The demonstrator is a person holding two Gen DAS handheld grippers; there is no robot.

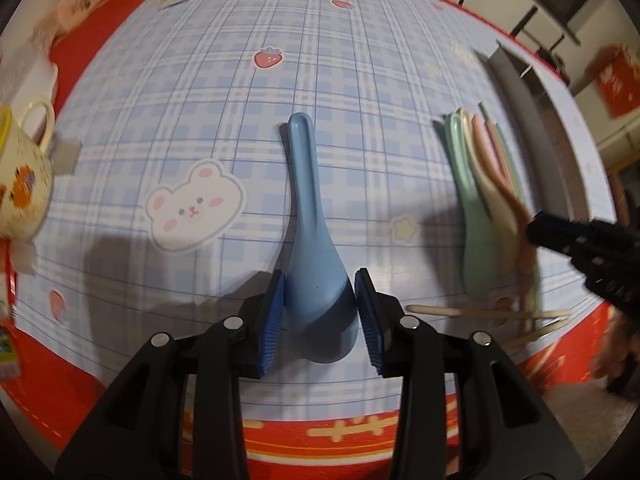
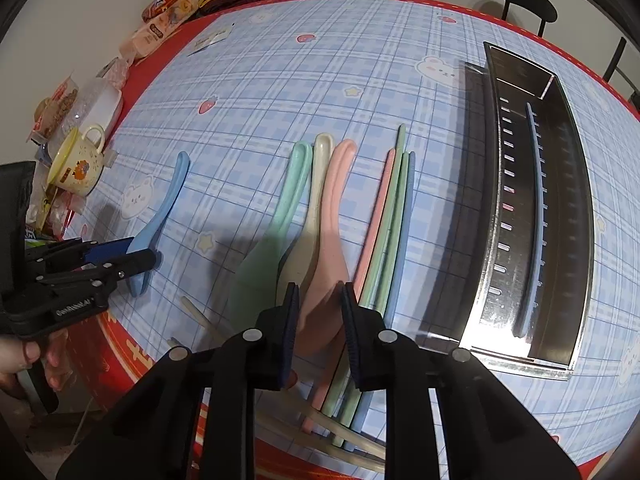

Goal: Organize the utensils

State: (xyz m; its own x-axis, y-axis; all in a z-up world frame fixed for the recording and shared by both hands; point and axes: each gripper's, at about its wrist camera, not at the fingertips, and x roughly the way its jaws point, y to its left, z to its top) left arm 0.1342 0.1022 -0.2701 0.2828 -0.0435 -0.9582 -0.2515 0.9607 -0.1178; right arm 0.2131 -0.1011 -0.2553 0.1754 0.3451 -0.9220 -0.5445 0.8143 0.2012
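Only my right wrist view shows the steel tray (image 2: pixel 576 184) at the right of the frame, one blue chopstick (image 2: pixel 538 216) lying lengthwise inside; the left wrist view catches just a dark blurred sliver of it at upper right. Left gripper (image 1: pixel 320 312): jaws part-open, straddling the bowl of the blue spoon (image 1: pixel 310 216) at lower centre; left pad looks to touch the bowl, right pad stands just off it, so not clamped. Spoon lies flat on the desk (image 1: pixel 360 60), handle pointing up-frame. Right gripper (image 2: pixel 319 320): jaws part-open around the bowl of the pink spoon (image 2: pixel 332 216); whether the pads press it, I cannot tell. Beside the pink one lie a cream spoon (image 2: pixel 318 184) and a green spoon (image 2: pixel 276 224), bowls overlapping; just right of them a tight bundle of pink, green and blue chopsticks (image 2: pixel 390 232). Pale wooden chopsticks (image 2: pixel 340 428) cross near the desk's lower edge. Desk surface: blue plaid cover with bear and strawberry prints over red cloth. Yellow mug (image 2: pixel 78 166) and snack packets (image 2: pixel 172 12) at left; a black stool (image 2: pixel 527 2) at upper right.
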